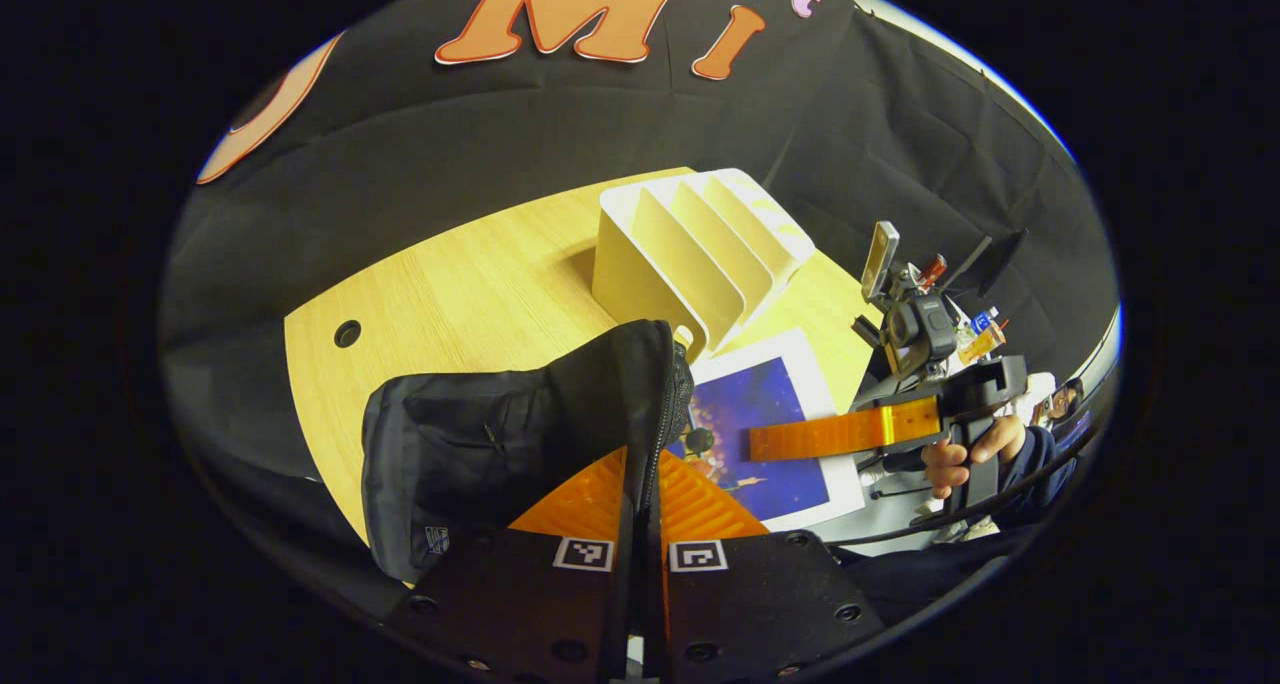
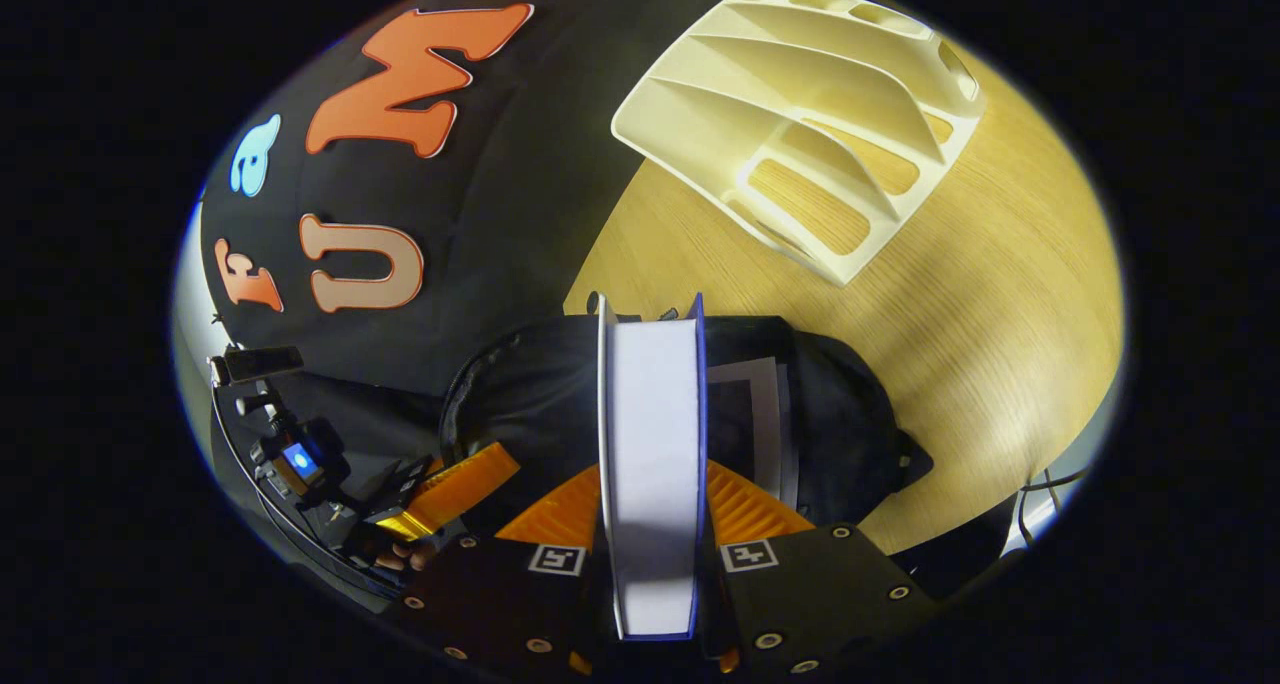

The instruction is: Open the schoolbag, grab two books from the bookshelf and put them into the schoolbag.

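The black schoolbag (image 1: pixel 500 444) stands on the wooden table (image 1: pixel 450 284). My left gripper (image 1: pixel 645 484) is shut on the zip edge of its opening and holds it apart. A book with a blue cover (image 1: pixel 770 414) is upright beside the bag, with the right gripper (image 1: pixel 760 444) clamped on it. In the right gripper view my right gripper (image 2: pixel 650 494) is shut on that book (image 2: pixel 650 424), edge-on over the open schoolbag (image 2: pixel 850 414). Another book (image 2: pixel 750 404) stands inside the bag. The left gripper (image 2: pixel 470 479) grips the bag's rim at the left.
The cream slotted bookshelf (image 1: pixel 700 254) stands at the back of the table, its slots (image 2: pixel 800 114) empty. A cable hole (image 1: pixel 347 333) is at the table's left. Camera gear on a stand (image 1: pixel 915 314) and a person's hand (image 1: pixel 960 459) are off the right edge.
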A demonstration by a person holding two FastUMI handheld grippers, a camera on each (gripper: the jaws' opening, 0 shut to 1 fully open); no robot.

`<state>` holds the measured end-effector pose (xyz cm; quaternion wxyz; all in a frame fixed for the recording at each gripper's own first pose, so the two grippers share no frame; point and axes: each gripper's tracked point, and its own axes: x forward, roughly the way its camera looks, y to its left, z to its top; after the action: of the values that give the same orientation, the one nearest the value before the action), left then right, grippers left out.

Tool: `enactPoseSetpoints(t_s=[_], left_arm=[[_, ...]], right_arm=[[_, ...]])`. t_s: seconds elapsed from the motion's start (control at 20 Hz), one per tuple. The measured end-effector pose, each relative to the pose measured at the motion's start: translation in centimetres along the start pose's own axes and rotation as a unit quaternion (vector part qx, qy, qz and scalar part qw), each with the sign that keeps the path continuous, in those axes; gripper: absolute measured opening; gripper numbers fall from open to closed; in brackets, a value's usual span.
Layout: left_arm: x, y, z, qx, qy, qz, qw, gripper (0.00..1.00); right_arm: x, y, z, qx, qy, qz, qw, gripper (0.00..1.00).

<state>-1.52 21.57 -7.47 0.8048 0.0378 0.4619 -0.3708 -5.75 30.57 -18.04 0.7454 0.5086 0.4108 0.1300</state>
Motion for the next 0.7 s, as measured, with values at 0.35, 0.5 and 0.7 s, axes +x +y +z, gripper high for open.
enactPoseSetpoints(t_s=[0.35, 0.5, 0.7], left_arm=[[-0.3, -1.8, -0.1, 0.01, -0.003, -0.01, 1.0, 0.07], [-0.2, -2.2, -0.2, 0.018, -0.003, -0.012, 1.0, 0.07], [0.2, -3.0, -0.4, 0.029, 0.002, -0.015, 0.999, 0.06]], right_arm=[[4.4, 0.7, -1.6, 0.011, 0.005, 0.018, 1.0, 0.35], [5.3, 0.9, -1.7, 0.011, 0.0, 0.028, 1.0, 0.35], [6.6, 0.6, -2.0, 0.022, -0.001, 0.038, 0.999, 0.35]])
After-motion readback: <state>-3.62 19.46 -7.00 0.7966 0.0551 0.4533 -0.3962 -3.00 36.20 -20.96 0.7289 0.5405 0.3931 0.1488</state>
